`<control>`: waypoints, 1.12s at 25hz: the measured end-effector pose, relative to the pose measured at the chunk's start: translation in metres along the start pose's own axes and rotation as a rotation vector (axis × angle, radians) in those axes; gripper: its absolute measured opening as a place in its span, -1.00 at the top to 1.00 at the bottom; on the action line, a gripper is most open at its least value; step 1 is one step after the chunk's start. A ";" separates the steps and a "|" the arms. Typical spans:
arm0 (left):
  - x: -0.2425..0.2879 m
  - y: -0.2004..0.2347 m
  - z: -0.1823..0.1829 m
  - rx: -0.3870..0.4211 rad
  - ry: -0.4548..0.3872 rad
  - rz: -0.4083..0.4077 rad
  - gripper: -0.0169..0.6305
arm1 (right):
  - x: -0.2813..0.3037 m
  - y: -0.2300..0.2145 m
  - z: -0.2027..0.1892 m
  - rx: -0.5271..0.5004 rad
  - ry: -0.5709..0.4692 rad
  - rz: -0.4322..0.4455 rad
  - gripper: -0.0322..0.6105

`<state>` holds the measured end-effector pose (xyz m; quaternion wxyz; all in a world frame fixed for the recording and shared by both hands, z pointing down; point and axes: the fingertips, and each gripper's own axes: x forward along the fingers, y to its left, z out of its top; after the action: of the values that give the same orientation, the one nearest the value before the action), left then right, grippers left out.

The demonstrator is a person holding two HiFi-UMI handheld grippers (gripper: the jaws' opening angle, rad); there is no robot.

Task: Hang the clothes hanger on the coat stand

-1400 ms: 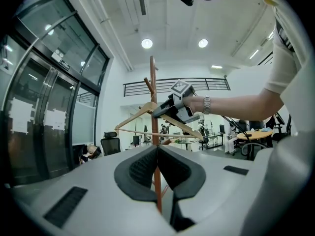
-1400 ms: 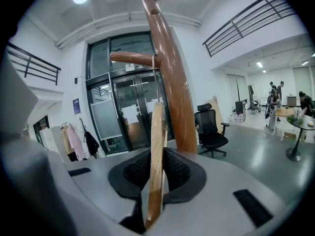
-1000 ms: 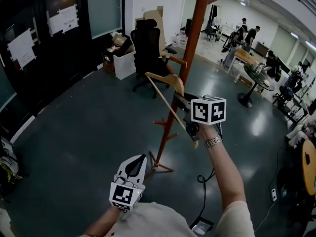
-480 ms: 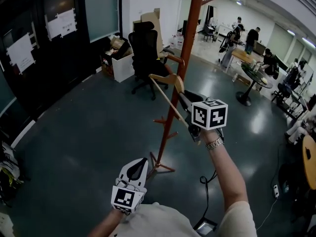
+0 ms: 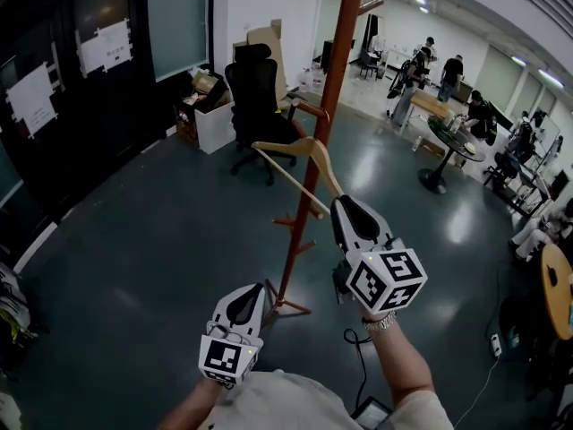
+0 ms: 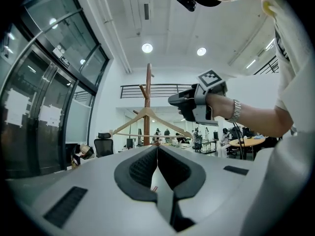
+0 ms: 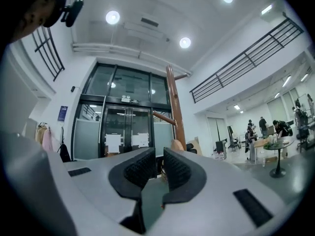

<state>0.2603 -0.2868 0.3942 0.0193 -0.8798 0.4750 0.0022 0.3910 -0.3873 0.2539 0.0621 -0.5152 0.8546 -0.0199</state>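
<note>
One hanger (image 5: 286, 143), hook hidden behind stand (image 5: 333, 88), top cropped

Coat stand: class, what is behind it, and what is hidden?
A black office chair and cardboard boxes stand behind the coat stand. Whatever lies straight behind it is covered.

From my head view I look steeply down on the floor (image 5: 161, 240) and the coat stand (image 5: 331, 70), fairly near. Each gripper view sits low just behind its own jaws, facing up toward the ceiling (image 6: 167, 28); all three share that stand's pole
</note>
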 end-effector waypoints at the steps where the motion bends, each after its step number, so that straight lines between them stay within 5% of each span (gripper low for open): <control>1: 0.000 -0.001 0.001 0.000 -0.005 -0.002 0.91 | -0.010 0.009 -0.003 -0.013 -0.017 -0.005 0.69; 7: -0.008 0.005 -0.003 -0.002 -0.010 0.019 0.91 | -0.045 0.075 -0.041 -0.120 -0.041 0.063 0.84; 16: -0.019 0.020 -0.008 -0.012 -0.024 0.084 0.91 | -0.057 0.136 -0.137 -0.056 0.128 0.207 0.84; 28: -0.011 -0.002 -0.021 -0.079 -0.042 0.032 0.91 | -0.082 0.131 -0.199 0.022 0.257 0.133 0.84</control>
<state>0.2553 -0.2776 0.4156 -0.0056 -0.8720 0.4879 0.0396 0.2888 -0.2597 0.4455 -0.0407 -0.4499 0.8875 -0.0909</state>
